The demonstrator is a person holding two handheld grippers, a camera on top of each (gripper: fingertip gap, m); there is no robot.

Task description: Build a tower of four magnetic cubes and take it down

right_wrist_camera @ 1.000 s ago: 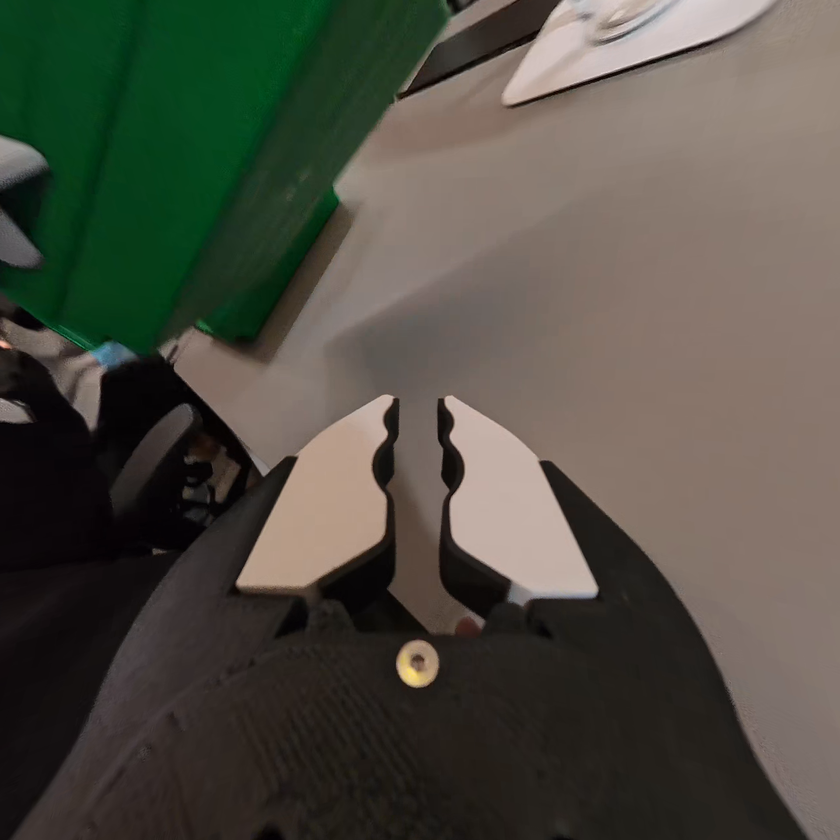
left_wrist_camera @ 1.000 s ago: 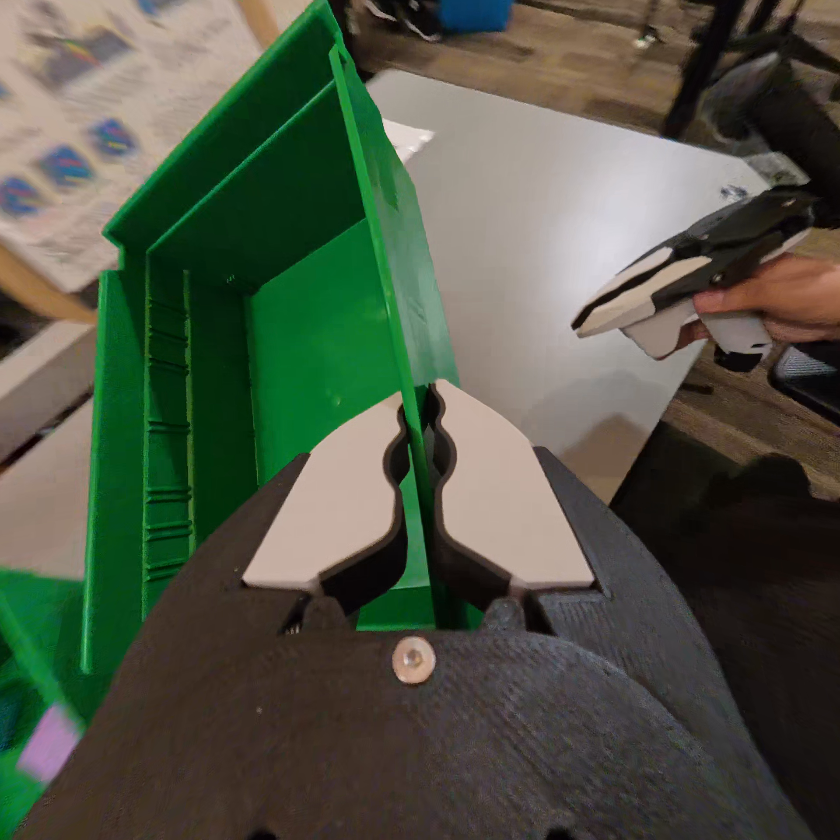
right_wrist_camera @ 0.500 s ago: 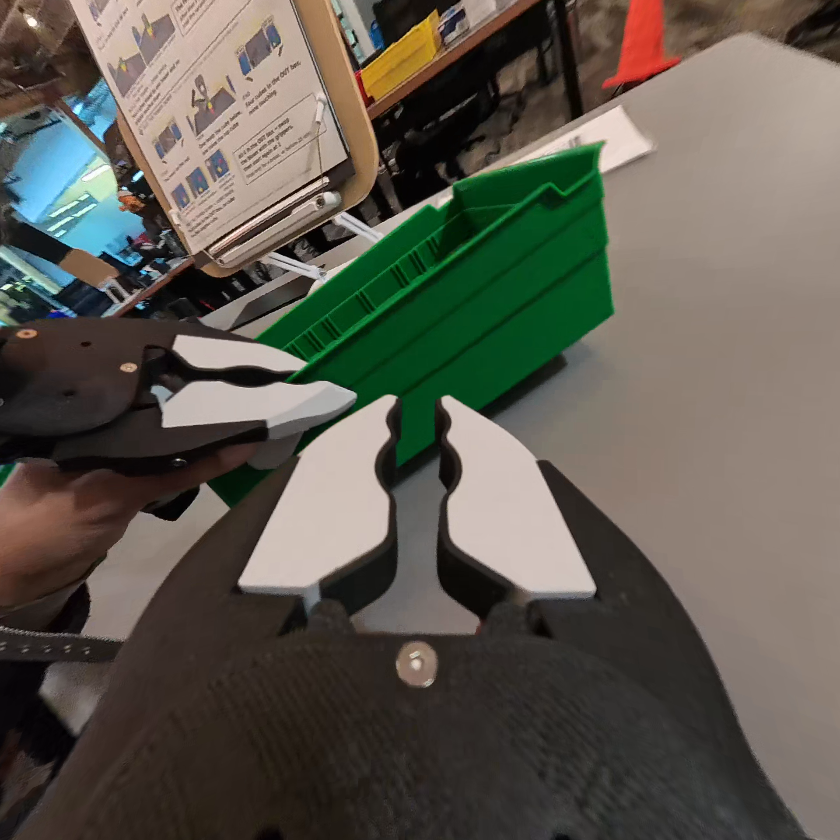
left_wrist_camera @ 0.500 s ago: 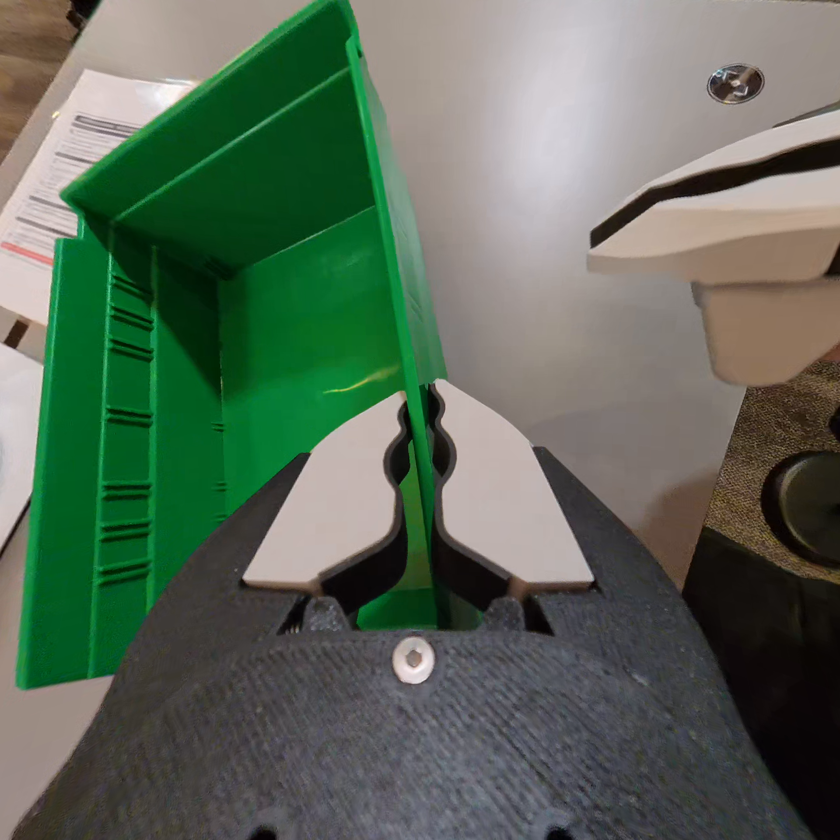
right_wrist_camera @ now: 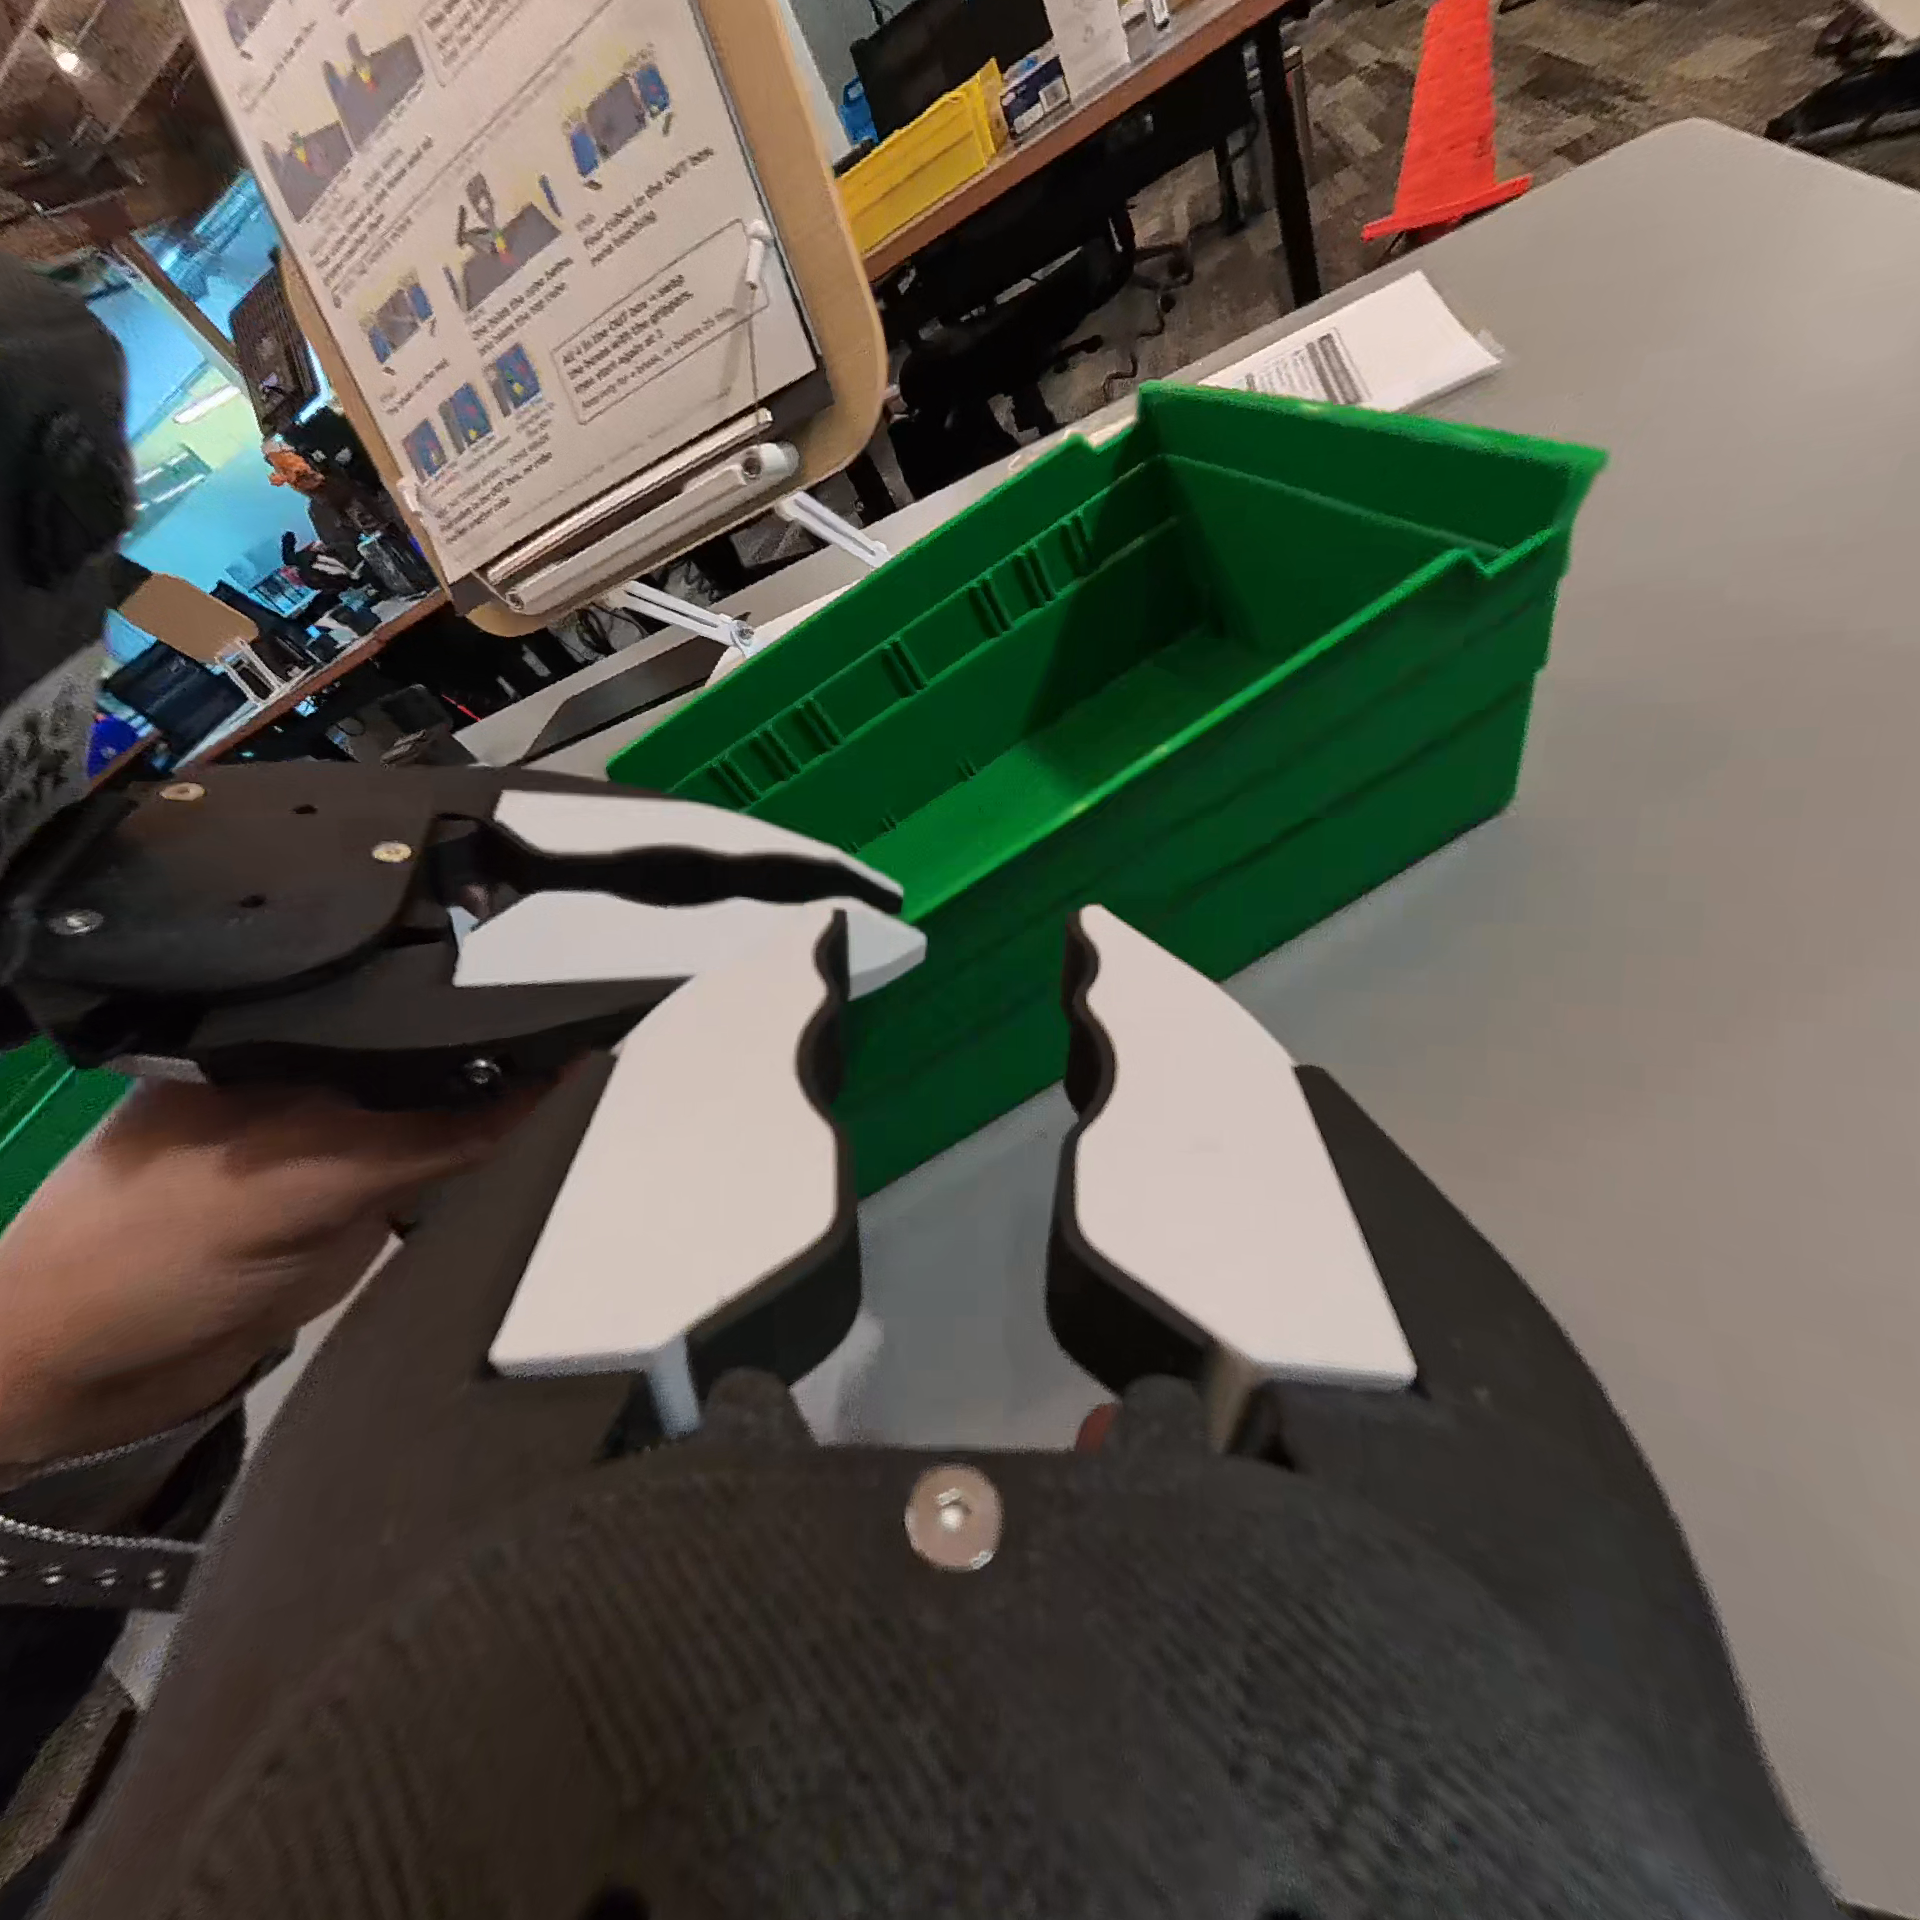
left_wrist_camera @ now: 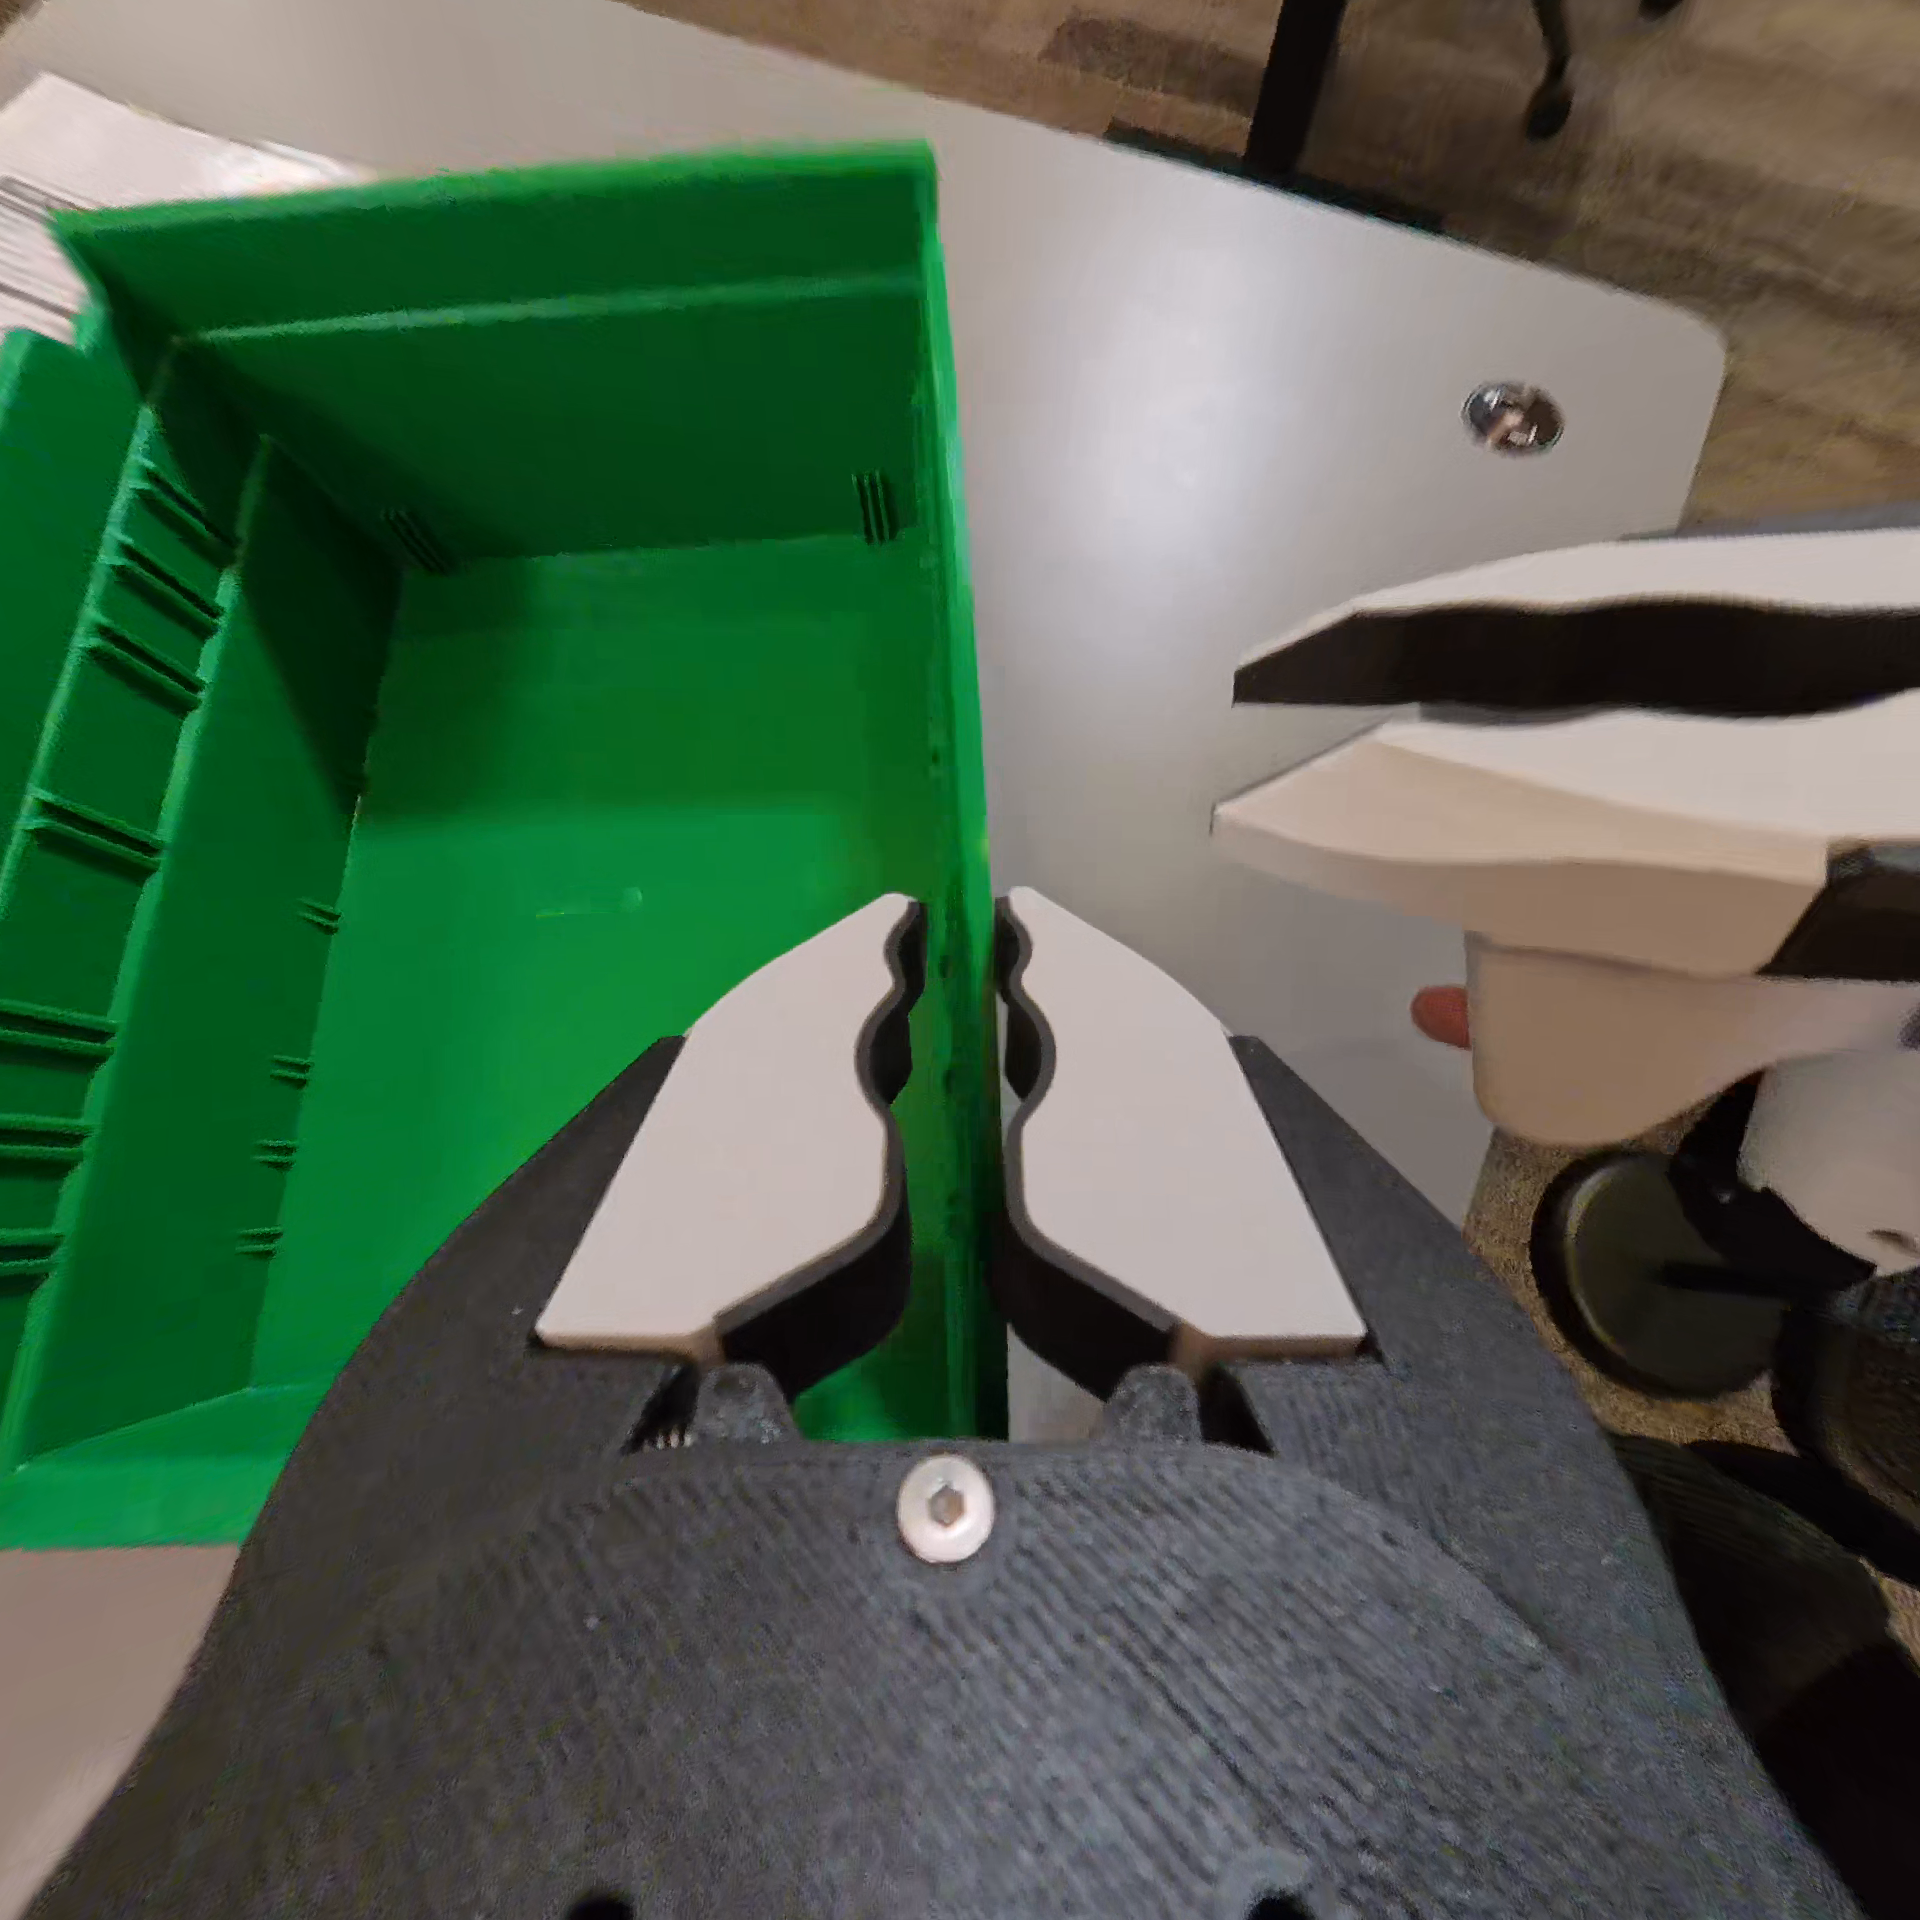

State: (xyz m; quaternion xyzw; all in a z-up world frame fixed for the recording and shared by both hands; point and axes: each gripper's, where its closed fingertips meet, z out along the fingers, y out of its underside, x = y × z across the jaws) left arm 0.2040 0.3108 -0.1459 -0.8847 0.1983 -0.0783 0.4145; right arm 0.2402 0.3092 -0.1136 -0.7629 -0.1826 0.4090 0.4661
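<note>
since half a second ago, right gripper [right_wrist_camera: 951, 940] has spread wide, empty above the grey table [right_wrist_camera: 1662, 1039]. left gripper [left_wrist_camera: 956, 914] pinches the green bin [left_wrist_camera: 623, 727] wall.

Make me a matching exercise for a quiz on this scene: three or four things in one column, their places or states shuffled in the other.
Things
1. left gripper
2. right gripper
3. green bin
4. traffic cone

States or places
A. on the floor beyond the grey table
B. fingers apart, holding nothing
C. fingers either side of a side wall of the bin
D. empty, resting on the table

Pairs: 1-C, 2-B, 3-D, 4-A
</note>
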